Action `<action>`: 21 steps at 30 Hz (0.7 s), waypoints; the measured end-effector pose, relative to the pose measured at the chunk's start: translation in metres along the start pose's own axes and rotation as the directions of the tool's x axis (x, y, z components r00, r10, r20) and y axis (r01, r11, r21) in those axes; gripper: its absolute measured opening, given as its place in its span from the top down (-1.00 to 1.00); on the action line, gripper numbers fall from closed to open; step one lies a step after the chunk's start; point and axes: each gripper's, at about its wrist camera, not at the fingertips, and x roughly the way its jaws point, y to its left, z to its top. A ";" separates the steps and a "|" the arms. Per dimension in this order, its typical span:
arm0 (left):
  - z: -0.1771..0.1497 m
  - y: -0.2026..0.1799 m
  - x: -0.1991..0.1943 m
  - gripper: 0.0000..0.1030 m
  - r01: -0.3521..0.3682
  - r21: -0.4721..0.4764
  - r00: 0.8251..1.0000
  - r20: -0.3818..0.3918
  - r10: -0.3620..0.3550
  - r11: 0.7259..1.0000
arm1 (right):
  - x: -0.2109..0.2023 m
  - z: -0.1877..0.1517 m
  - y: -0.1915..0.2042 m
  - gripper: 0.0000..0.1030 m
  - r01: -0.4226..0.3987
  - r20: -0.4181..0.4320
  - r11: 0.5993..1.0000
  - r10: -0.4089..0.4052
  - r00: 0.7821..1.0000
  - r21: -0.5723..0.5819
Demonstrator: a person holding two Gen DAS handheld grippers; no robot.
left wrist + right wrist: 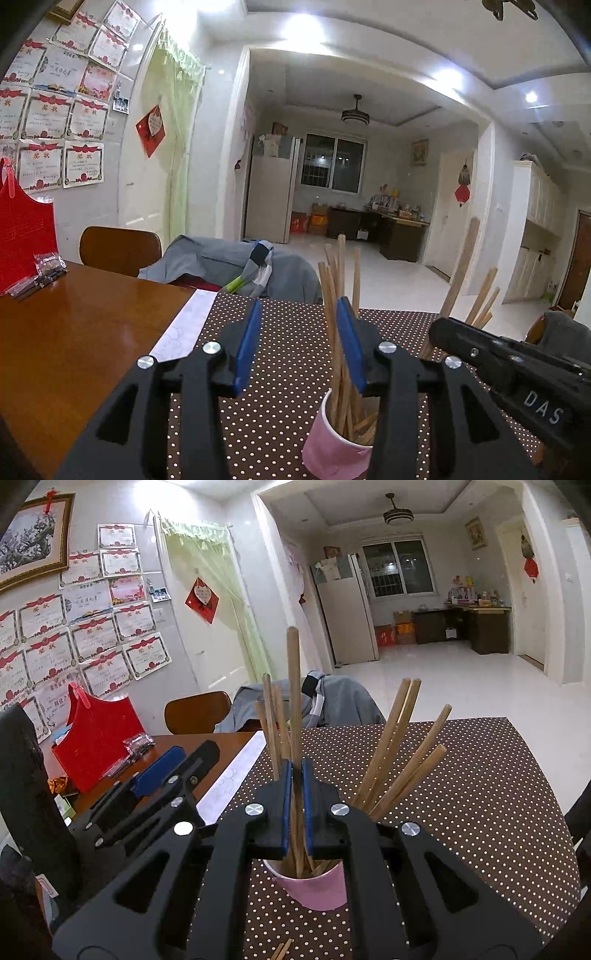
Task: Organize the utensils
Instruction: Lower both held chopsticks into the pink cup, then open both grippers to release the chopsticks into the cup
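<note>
The right gripper is holding one chopstick upright between nearly closed jaws, over the pink cup on the table. The left gripper is standing half open, holding nothing. Next, probably, the stick needs lowering, then releasing.

Certificates cover the left wall beside a framed picture and a pale green curtain. Glossy white floor tiles run through a wide opening to a far room with a dark window, a refrigerator, a ceiling fan lamp and a dark desk.
</note>
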 end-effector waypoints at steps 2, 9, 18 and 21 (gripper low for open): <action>0.001 0.002 -0.001 0.06 -0.003 -0.008 1.000 0.002 0.003 1.000 | 0.000 0.000 -0.001 0.84 0.004 0.000 1.000 -0.004 1.000 0.002; 0.004 0.006 -0.001 0.06 -0.003 -0.025 1.000 0.005 0.003 1.000 | -0.002 0.000 -0.004 0.66 0.000 0.009 1.000 0.000 1.000 0.011; 0.005 0.007 0.000 0.06 -0.011 -0.019 1.000 0.003 0.011 1.000 | 0.014 -0.010 0.003 0.89 -0.002 -0.035 0.999 0.001 0.999 -0.035; 0.005 0.007 0.001 0.06 -0.009 -0.023 1.000 -0.002 0.009 1.000 | 0.017 -0.012 0.004 0.89 0.007 -0.043 0.999 -0.009 0.999 -0.048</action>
